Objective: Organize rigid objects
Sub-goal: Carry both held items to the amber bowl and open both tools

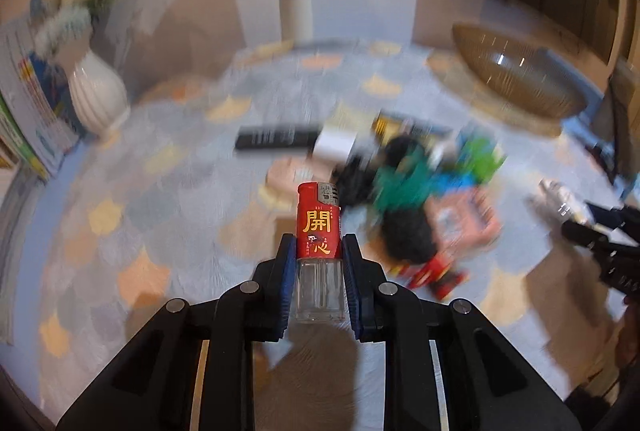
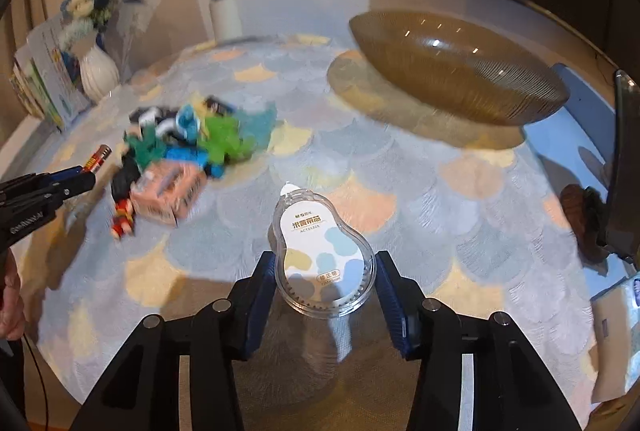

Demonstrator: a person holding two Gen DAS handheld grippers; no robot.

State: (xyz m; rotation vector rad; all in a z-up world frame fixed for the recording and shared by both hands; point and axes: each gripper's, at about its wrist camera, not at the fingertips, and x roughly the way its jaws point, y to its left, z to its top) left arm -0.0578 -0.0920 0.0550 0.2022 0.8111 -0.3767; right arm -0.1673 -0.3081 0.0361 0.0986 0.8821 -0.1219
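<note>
Two grippers worked above a round table (image 2: pixel 420 191) covered by a cloth of pale blue, grey, peach and yellow scallop shapes. Near its middle lay a blurred heap of small things (image 2: pixel 188 147): green and blue plastic pieces, a pinkish carton, a little red-and-black figure. Just behind the heap lay a flat black remote (image 1: pixel 276 137). Well to the right of the heap sat a ribbed, amber, boat-shaped glass bowl (image 2: pixel 460 71); to the heap's left stood a fluted white vase (image 1: pixel 98 99) of blue and white flowers. The left gripper (image 1: pixel 319 245) had its blue ridged pads clamped tight on a lighter (image 1: pixel 319 227), red-sleeved with gold characters above a clear body, lifted near the heap. The right gripper (image 2: pixel 325 263), its jaws part-way apart, pressed both sides of a clear, pear-shaped correction tape (image 2: pixel 322 251), held right of the heap.
</note>
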